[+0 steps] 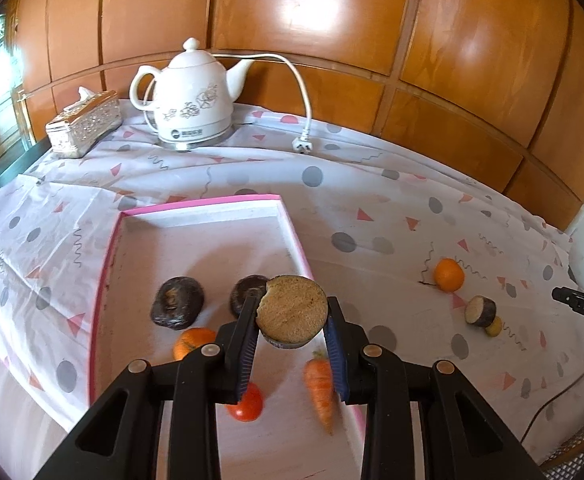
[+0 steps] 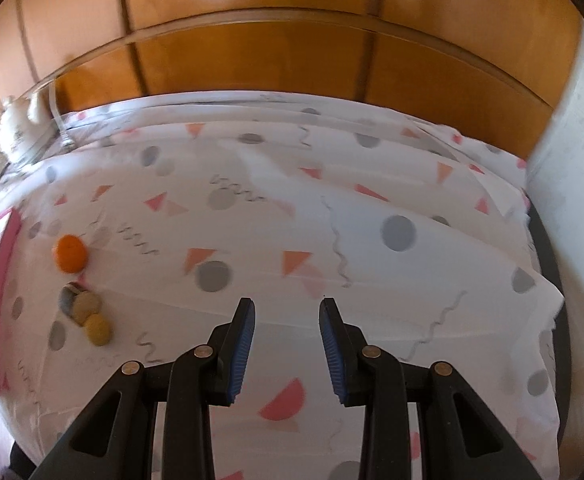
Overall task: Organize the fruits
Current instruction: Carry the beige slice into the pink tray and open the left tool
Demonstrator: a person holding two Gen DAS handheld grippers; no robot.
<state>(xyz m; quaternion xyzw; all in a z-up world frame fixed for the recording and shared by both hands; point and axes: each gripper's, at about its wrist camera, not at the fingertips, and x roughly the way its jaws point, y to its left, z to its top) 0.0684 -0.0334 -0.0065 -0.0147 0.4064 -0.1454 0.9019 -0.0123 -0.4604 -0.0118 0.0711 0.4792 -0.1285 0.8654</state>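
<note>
Now left gripper (image 1: 292, 312) tight around eggplant chunk (image 1: 292, 308)

Cut eggplant piece (image 1: 292, 309) between left gripper (image 1: 292, 320) fingers (image 1: 248, 344) above pink tray (image 1: 200, 202)

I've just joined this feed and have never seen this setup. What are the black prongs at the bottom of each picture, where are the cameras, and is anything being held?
No robot arm here: a person holds a two-finger gripper in each hand, each with a fisheye camera looking along its fingers. In the left wrist view, the left gripper clamps a cut eggplant piece over the pink-rimmed tray, which holds two dark fruits, a carrot, a tomato and an orange. In the right wrist view, the right gripper holds nothing above the patterned tablecloth. Another orange and an eggplant piece lie outside the tray.
</note>
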